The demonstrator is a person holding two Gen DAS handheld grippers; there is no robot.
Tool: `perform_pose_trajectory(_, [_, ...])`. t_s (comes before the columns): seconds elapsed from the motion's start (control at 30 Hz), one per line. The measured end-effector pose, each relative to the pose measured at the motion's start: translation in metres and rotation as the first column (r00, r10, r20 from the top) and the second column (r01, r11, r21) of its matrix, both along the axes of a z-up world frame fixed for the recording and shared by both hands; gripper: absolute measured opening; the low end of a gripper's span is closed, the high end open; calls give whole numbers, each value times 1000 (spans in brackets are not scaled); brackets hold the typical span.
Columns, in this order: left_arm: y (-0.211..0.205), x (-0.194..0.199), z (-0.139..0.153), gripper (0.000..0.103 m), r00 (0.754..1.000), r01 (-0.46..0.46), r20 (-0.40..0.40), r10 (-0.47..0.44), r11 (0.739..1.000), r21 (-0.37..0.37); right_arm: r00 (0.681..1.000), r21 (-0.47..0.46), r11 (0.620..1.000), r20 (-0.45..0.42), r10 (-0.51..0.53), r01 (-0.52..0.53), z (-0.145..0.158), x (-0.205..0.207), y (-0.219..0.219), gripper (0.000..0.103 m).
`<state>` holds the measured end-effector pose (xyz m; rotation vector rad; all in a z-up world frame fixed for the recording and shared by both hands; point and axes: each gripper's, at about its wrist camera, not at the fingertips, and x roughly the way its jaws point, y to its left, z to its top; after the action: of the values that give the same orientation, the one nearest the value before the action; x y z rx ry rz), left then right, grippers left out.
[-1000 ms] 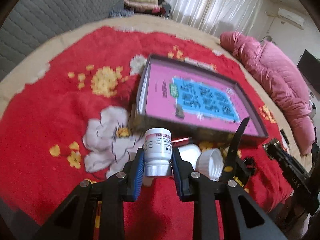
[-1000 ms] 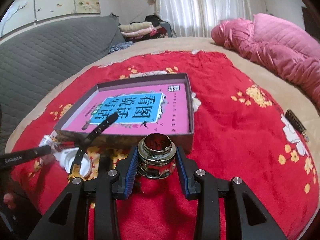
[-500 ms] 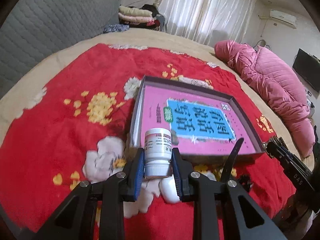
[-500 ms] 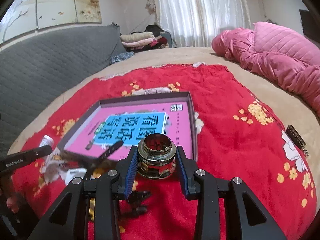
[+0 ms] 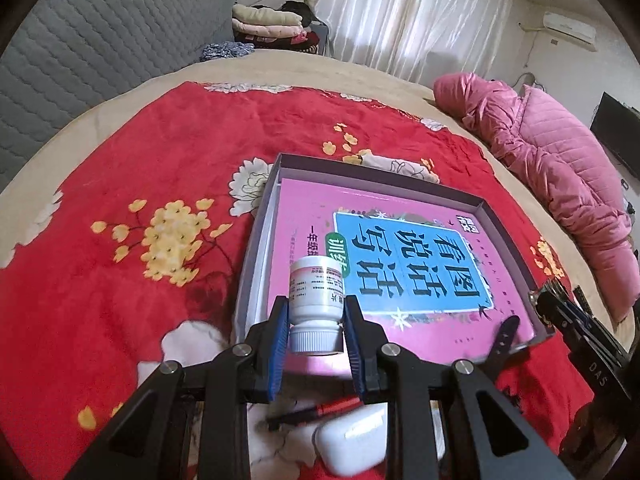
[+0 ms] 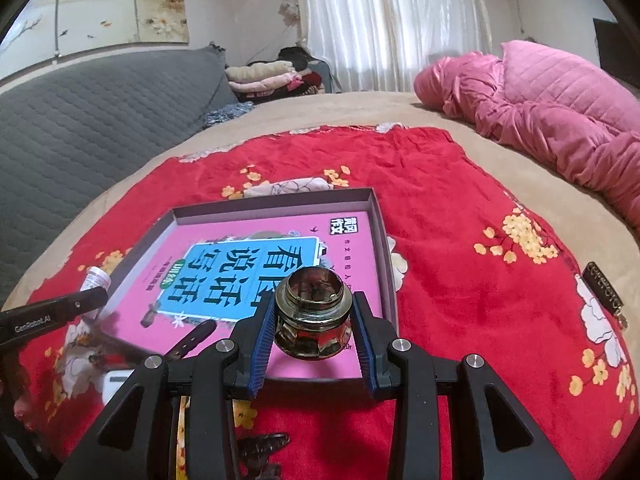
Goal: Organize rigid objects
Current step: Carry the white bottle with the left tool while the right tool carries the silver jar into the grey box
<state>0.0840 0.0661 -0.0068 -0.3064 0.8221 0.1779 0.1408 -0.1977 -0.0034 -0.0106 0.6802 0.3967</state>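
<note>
Left wrist: left gripper (image 5: 316, 330) clamps white bottle (image 5: 317, 308) over box (image 5: 256, 264) near-left wall.
Right wrist: right gripper (image 6: 314, 330) grips glass jar (image 6: 314, 320) above box near-right corner.
Around: white case (image 5: 352, 442), red pen (image 5: 316, 408) outside front wall.

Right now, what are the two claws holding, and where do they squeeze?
The left claw squeezes the white pill bottle on its sides, cap end nearest the camera. The right claw squeezes the open glass jar around its faceted body.

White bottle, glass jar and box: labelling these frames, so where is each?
white bottle (image 5: 316, 292), left wrist view, label.
glass jar (image 6: 313, 320), right wrist view, body.
box (image 6: 382, 236), right wrist view, right wall.
</note>
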Motion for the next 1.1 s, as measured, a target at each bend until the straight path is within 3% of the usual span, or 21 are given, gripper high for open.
perform_pose_trajectory(0.53, [0, 19, -21, 27, 995, 56, -87, -54, 998, 27, 999, -72, 997, -40, -18, 15, -20, 8, 14, 38])
perform_pose_trajectory(1.1, [-8, 22, -28, 27, 991, 97, -106, -87, 991, 92, 996, -131, 990, -67, -58, 49, -28, 19, 17, 38])
